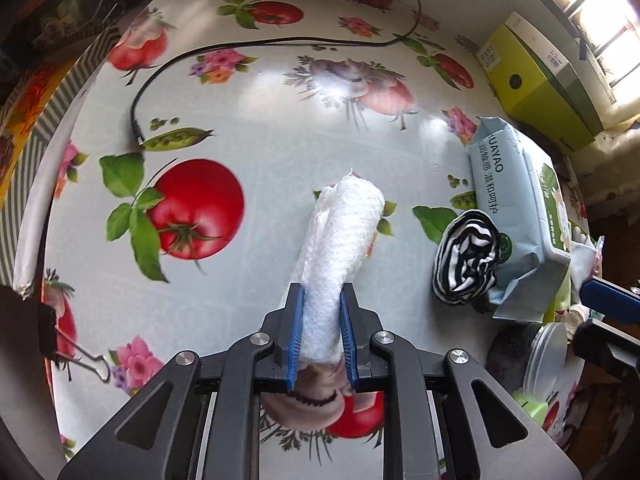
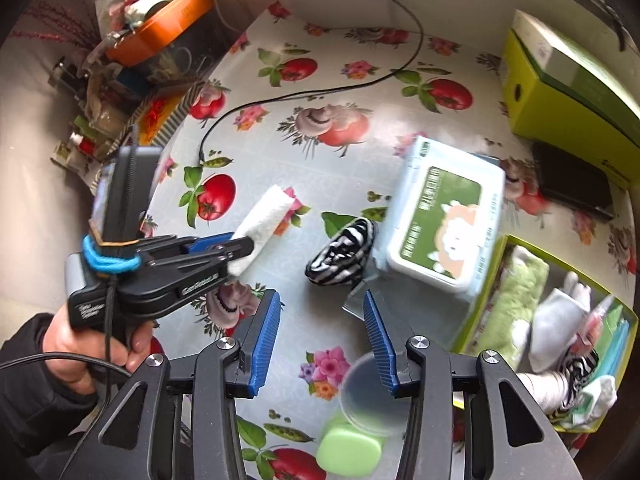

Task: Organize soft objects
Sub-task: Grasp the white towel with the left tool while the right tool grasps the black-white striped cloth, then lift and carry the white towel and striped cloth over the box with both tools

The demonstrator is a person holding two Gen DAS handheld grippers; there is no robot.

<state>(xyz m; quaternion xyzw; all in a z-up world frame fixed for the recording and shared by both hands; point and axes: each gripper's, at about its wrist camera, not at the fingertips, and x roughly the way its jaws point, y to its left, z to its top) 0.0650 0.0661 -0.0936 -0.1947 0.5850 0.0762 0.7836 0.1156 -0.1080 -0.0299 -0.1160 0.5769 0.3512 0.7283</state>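
My left gripper (image 1: pixel 322 300) is shut on a rolled white towel (image 1: pixel 340 240), which sticks out forward over the flowered tablecloth (image 1: pixel 260 128). The towel (image 2: pixel 264 216) and the left gripper (image 2: pixel 240 246) also show in the right wrist view. A black-and-white striped cloth bundle (image 1: pixel 466 258) lies to the right against a pale blue wipes pack (image 1: pixel 516 216). My right gripper (image 2: pixel 322 304) is open and empty, hovering just in front of the striped bundle (image 2: pixel 344 256) and the wipes pack (image 2: pixel 444 216). A green box (image 2: pixel 496 268) at the right holds several soft items.
A black cable (image 1: pixel 168 68) runs across the table. A yellow-green carton (image 1: pixel 536 80) stands at the back right. A clear cup (image 2: pixel 368 392) and a green sponge (image 2: pixel 348 452) lie near the front. A binder clip (image 1: pixel 80 356) is at the left edge. Clutter and an orange bowl (image 2: pixel 160 28) sit beyond the table's left.
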